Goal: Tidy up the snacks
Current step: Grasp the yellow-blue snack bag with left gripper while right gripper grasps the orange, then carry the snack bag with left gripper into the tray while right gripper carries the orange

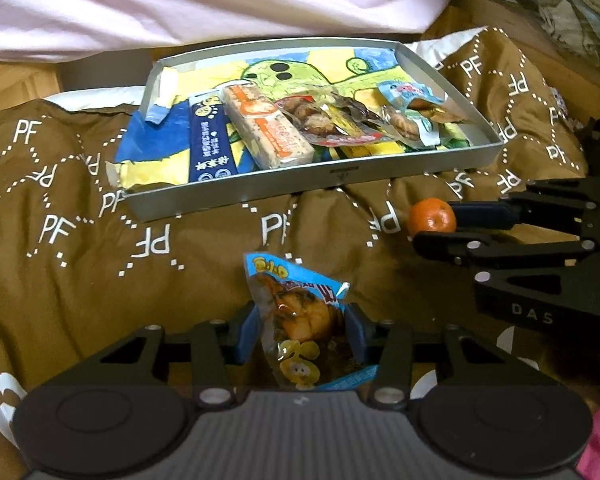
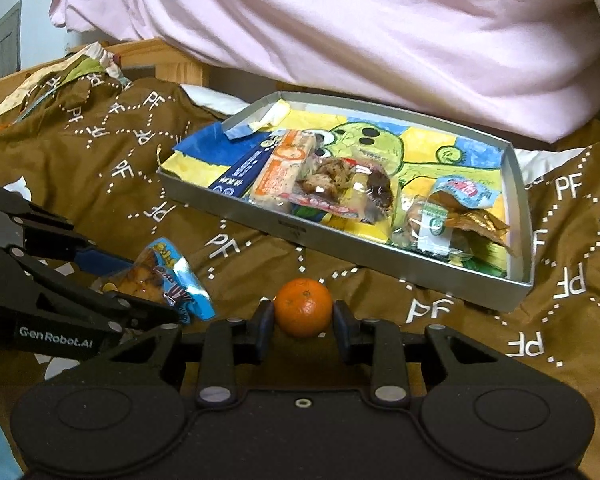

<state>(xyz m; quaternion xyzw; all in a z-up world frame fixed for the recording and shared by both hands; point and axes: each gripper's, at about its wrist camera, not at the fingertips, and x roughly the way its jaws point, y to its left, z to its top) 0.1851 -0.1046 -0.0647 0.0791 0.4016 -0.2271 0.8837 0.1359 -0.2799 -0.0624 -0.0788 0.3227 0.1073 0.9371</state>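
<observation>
My left gripper point(image 1: 302, 330) is shut on a blue snack packet point(image 1: 300, 312) showing browned meat, held just above the brown quilt. The same packet point(image 2: 168, 280) shows at the left of the right wrist view, pinched in the left gripper point(image 2: 140, 284). My right gripper point(image 2: 302, 320) is shut on a small orange mandarin point(image 2: 303, 307); from the left wrist view the mandarin point(image 1: 433, 215) sits between the right gripper point(image 1: 440, 222) fingers. Ahead lies a grey metal tray point(image 1: 260, 194) point(image 2: 340, 248) with several wrapped snacks on a cartoon-printed lining.
A brown quilt point(image 1: 80, 264) printed with white "PF" letters covers the bed. A pale pink sheet point(image 2: 360, 36) hangs behind the tray. A wooden bed frame point(image 2: 168, 60) shows at the back left. Bare lining is visible at the tray's far side.
</observation>
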